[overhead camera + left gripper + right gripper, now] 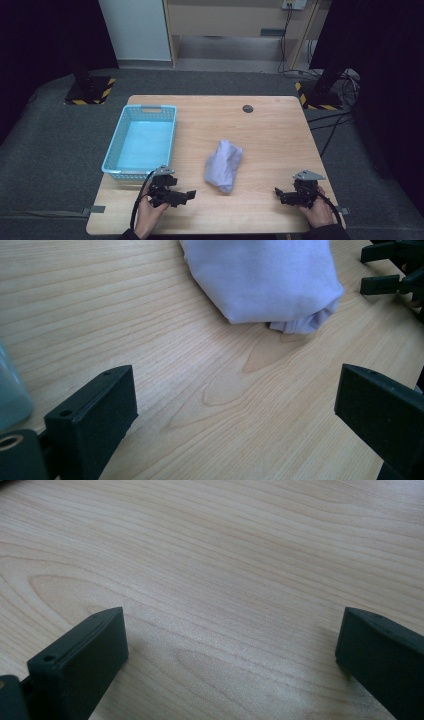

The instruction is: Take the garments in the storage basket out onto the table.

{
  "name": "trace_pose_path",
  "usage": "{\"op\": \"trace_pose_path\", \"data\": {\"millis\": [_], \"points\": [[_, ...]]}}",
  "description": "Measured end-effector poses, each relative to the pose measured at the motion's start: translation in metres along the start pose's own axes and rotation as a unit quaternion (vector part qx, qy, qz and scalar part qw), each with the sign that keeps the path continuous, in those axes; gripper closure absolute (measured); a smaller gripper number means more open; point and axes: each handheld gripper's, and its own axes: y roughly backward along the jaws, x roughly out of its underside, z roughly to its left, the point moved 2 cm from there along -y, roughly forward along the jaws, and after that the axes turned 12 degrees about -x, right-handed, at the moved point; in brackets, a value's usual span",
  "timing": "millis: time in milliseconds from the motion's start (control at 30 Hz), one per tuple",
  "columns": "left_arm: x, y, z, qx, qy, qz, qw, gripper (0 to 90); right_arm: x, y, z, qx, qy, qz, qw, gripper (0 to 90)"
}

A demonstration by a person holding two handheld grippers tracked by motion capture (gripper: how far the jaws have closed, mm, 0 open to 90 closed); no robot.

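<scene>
A crumpled pale lilac cloth (223,165) lies on the wooden table (270,130), near its middle. In the left gripper view the cloth (260,277) sits just ahead of the jaws. My left gripper (189,194) rests near the front edge, left of the cloth, open with nothing between its jaws. My right gripper (278,192) rests near the front right, also open and empty, pointing left toward the cloth. The left gripper (235,405) and the right gripper (232,645) both show wide-set jaws over bare wood. The right gripper's jaws appear far off (385,270) in the left gripper view.
A light blue plastic basket (140,142) stands empty at the table's left side, just behind my left gripper. A small dark round cap (247,108) sits near the far edge. Black stand bases with yellow-black tape (90,90) are on the floor beyond.
</scene>
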Motion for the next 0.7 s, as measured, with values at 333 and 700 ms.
{"op": "trace_pose_path", "data": {"millis": [333, 700], "points": [[0.004, 0.005, 0.007, -0.004, 0.009, 0.001, 1.0, 2.3, 0.0, 0.0, 0.0, 0.0, 0.0, 0.0, 1.0, 0.6], [0.008, 0.009, 0.014, -0.005, 0.018, 0.004, 0.9998, 2.3, 0.0, 0.0, 0.0, 0.0, 0.0, 0.0, 1.0, 0.6]]}}
